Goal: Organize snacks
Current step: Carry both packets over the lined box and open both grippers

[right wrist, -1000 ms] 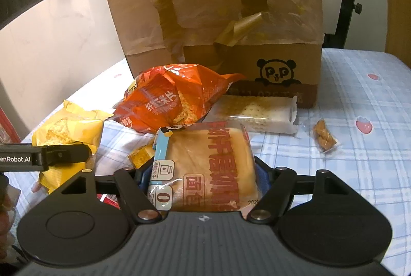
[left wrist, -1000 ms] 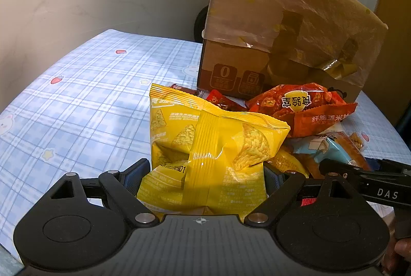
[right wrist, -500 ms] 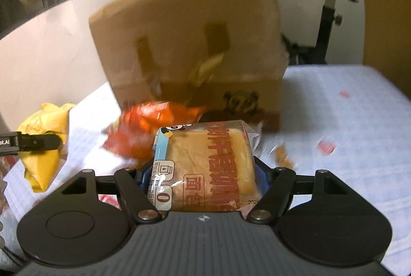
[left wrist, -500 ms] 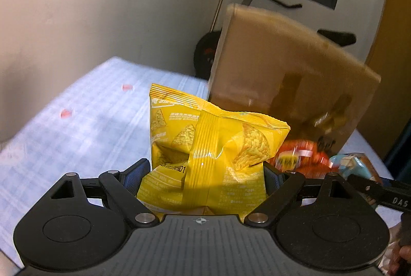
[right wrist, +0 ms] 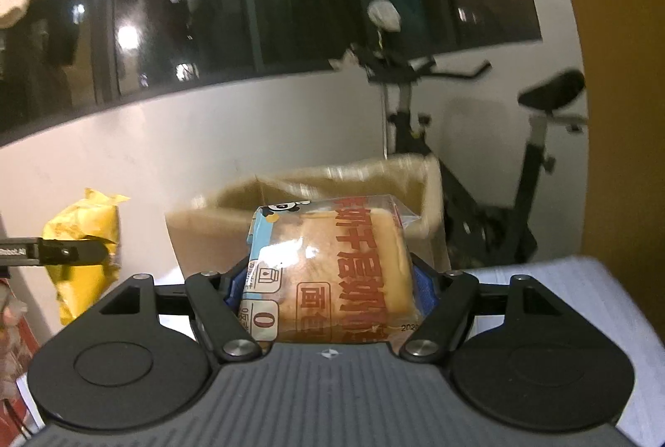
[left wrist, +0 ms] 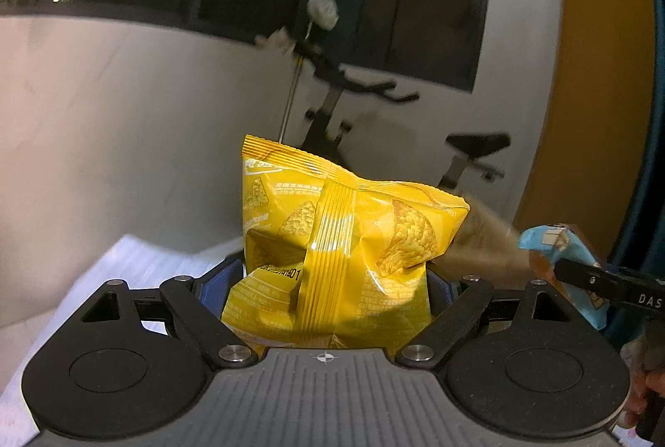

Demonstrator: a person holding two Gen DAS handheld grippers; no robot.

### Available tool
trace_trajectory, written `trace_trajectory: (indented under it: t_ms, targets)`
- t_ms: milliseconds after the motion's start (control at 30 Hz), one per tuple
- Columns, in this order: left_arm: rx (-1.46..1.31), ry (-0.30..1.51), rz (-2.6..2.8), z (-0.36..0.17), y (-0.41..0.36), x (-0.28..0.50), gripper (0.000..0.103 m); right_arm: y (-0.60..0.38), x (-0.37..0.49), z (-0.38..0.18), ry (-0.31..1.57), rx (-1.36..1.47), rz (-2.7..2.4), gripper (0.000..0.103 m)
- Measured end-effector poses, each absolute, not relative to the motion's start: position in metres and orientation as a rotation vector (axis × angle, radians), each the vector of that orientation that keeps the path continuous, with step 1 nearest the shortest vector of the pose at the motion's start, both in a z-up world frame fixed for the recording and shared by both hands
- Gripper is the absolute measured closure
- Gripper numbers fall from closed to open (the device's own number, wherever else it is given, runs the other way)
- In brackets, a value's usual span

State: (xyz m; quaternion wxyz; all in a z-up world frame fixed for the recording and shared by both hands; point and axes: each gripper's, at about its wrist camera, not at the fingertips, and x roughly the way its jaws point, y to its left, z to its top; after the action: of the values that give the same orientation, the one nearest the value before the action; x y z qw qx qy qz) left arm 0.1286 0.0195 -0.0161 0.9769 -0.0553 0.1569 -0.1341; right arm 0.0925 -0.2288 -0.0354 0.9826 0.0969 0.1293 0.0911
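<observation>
My left gripper [left wrist: 334, 276] is shut on a yellow chip bag [left wrist: 336, 239] and holds it high in the air. My right gripper [right wrist: 328, 280] is shut on a clear-wrapped bread packet [right wrist: 332, 272] with red lettering. The open top of the brown cardboard box [right wrist: 291, 193] shows just beyond and below the bread. In the left wrist view the box's edge [left wrist: 482, 243] shows blurred behind the chips, with the bread packet [left wrist: 561, 251] at the right. The chip bag also shows at the left of the right wrist view [right wrist: 87, 239].
An exercise bike [right wrist: 478, 156] stands behind the box against a white wall under dark windows. The checked tablecloth [right wrist: 561, 293] shows at the lower right, and its edge shows in the left wrist view [left wrist: 137, 255]. The other snacks are out of view.
Both grippers have risen well above the table with their packets. The snack pile has dropped out of view and the box's open top has come into sight.
</observation>
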Motion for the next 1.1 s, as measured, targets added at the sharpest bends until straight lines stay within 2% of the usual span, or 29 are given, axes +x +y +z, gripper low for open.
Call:
trace_trajectory:
  t_ms: [167,367,567,900,1100]
  targets:
    - [-0.09,0.272,-0.321,0.014,-0.011,0.164,0.013,-0.233,0.122,0.001,0.204,0.189,0.208,0.029]
    - [-0.099,0.337,-0.341,0.024,-0.051,0.236,0.013,-0.232,0.189,0.019,0.247,0.139,0.213,0.029]
    - [-0.063,0.403,-0.336,0.012,-0.074,0.294,0.013,-0.229,0.241,0.0,0.351,0.129,0.169,0.029]
    - [-0.01,0.554,-0.377,-0.014,-0.067,0.325,0.008,-0.225,0.263,-0.037,0.476,0.118,0.178,0.028]
    - [0.015,0.564,-0.392,-0.02,-0.066,0.329,0.006,-0.235,0.26,-0.039,0.479,0.196,0.172,0.019]
